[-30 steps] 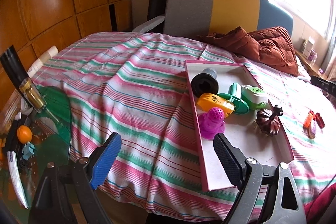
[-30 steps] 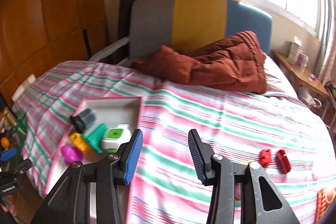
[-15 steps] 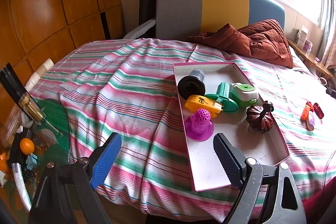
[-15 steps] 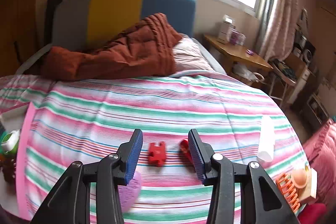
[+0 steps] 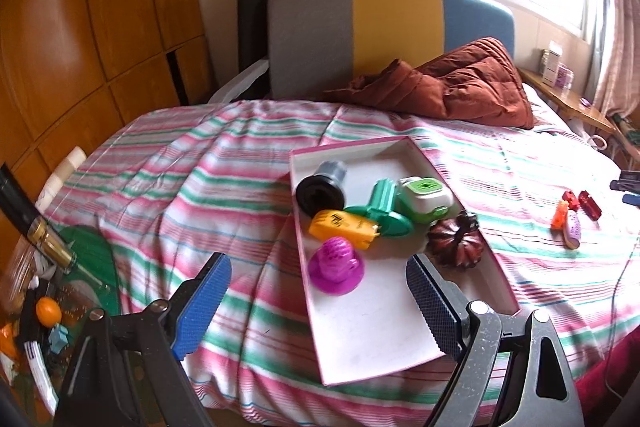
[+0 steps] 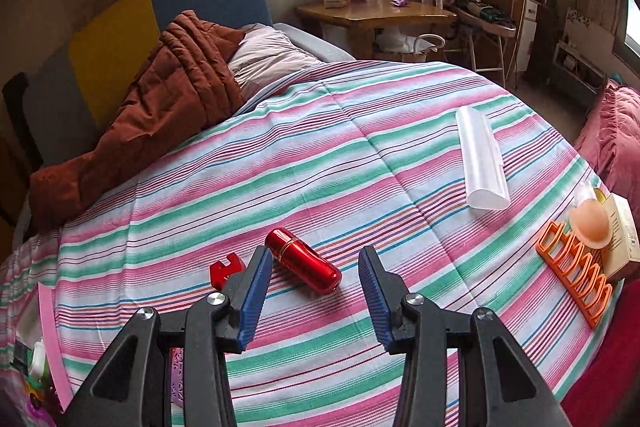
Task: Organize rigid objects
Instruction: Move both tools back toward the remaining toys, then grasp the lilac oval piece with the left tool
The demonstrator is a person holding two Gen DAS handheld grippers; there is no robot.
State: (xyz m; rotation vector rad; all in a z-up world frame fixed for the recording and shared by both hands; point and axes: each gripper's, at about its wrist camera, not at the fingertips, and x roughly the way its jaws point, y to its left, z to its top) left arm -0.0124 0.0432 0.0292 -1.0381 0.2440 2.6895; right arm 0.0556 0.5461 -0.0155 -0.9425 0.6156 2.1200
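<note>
Striped bedspread [image 6: 360, 147] under both grippers: left gripper [image 5: 320, 291] spread wide, empty; right gripper [image 6: 314, 267] parted, empty, above red cylinder [image 6: 304, 259].

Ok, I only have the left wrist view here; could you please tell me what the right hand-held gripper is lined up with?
Observer: The right hand-held gripper hovers open over a red cylinder, which lies on the striped bedspread; the pads do not grip it.
Operator: Thank you. Is anything else loose further along that side?
Observer: Yes, a white translucent tube lies on the bedspread beyond it, to the right.
Operator: And near the bed's edge?
Observer: An orange slotted rack lies there, next to a small box.
</note>
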